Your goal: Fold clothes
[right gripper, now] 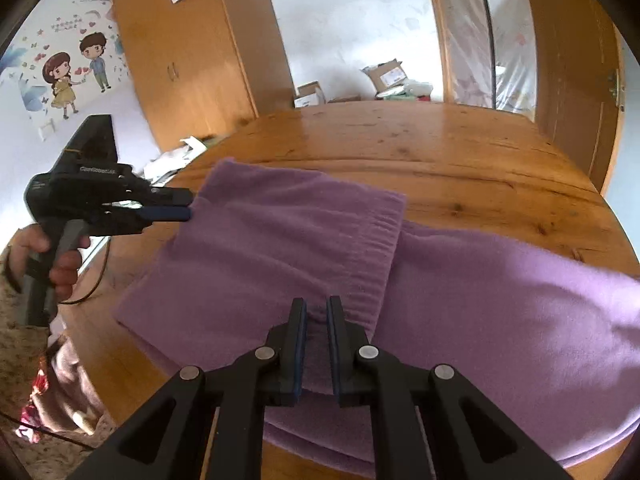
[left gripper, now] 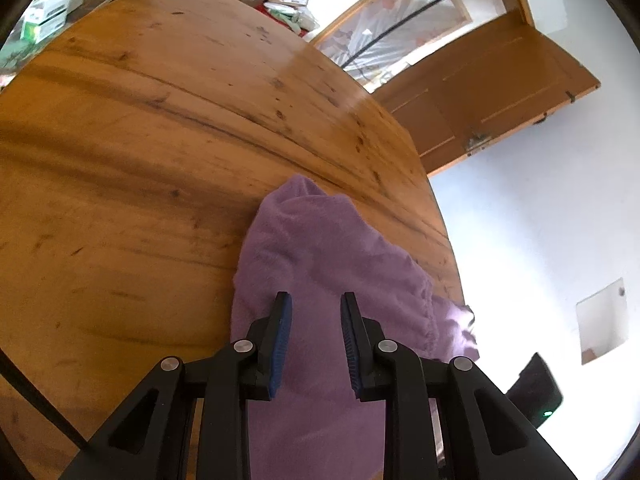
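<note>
Right wrist view shows a purple garment [right gripper: 280,240] partly folded on the bench [right gripper: 460,160], right gripper [right gripper: 317,308] narrowly apart over its hem, left gripper [right gripper: 188,210] closed at its far corner; the left wrist view shows left gripper [left gripper: 316,300] apart.

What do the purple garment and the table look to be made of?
The garment looks like soft, matte fleece or brushed knit: fuzzy nap, and a ribbed band along one edge. The table looks like solid wood with a glossy varnish: visible grain, knots and light glare.
</note>
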Demonstrator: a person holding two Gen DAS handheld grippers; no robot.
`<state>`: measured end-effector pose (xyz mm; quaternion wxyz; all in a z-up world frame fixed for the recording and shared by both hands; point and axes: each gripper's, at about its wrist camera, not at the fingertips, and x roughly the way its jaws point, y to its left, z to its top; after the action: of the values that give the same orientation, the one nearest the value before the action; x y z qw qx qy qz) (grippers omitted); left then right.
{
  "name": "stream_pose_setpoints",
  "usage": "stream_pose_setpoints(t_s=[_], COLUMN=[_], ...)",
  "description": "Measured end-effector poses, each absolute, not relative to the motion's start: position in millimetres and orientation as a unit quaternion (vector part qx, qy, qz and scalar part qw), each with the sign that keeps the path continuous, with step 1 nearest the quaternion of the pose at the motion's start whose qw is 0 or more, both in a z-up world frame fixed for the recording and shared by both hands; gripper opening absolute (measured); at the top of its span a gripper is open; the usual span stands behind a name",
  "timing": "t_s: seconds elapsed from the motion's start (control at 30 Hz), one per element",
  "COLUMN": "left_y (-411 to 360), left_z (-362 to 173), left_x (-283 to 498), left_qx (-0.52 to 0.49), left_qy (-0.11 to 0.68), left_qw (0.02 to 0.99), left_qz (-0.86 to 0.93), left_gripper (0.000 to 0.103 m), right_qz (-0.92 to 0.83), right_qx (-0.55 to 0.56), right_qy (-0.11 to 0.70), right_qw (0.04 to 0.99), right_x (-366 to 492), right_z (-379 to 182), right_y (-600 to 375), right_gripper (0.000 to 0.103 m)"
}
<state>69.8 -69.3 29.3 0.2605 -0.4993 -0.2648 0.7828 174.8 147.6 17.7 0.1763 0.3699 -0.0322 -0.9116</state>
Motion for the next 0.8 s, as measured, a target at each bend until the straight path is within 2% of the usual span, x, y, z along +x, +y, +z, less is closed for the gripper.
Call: stream_pose_setpoints(t_s=[0.1, 0.17, 0.27, 0.33, 0.47, 0.57, 0.6, 0.8], left_y=[-76, -81, -89, -92, -96, -100, -101, -103], left_z=[29, 29, 25, 22, 18, 14, 11, 0], left_x=[77, 82, 90, 96, 105, 114, 117, 128], left_qx=[-0.498, -0.497, -0.5, -0.502, -0.507, -0.516, -0.52, -0.536], left_qy=[-0.267, -0.269, -0.277, -0.284, -0.291, -0.292, -0.294, -0.31], left_qw=[0.254, 0.25, 0.245, 0.243, 0.251, 0.245, 0.246, 0.256], left_qz=[0.785, 0.786, 0.783, 0.78, 0.771, 0.767, 0.763, 0.742], left_gripper=[0.026, 0.027, 0.027, 0.027, 0.028, 0.032, 0.036, 0.037], right_qz=[-0.913, -0.919, -0.915, -0.909, -0.897, -0.89, -0.888, -0.873], right_qx=[0.371, 0.351, 0.334, 0.333, 0.337, 0.331, 0.33, 0.345], right_qy=[-0.021, -0.011, -0.006, 0.008, 0.046, 0.077, 0.082, 0.089], right_qw=[0.166, 0.18, 0.228, 0.248, 0.284, 0.303, 0.31, 0.333], right_x=[176, 184, 192, 192, 194, 203, 205, 205], right_z=[25, 38, 48, 47, 38, 29, 26, 12], right_y=[144, 137, 117, 100, 65, 43, 37, 10], right_gripper=[0.01, 0.014, 0.014, 0.015, 0.028, 0.029, 0.029, 0.035])
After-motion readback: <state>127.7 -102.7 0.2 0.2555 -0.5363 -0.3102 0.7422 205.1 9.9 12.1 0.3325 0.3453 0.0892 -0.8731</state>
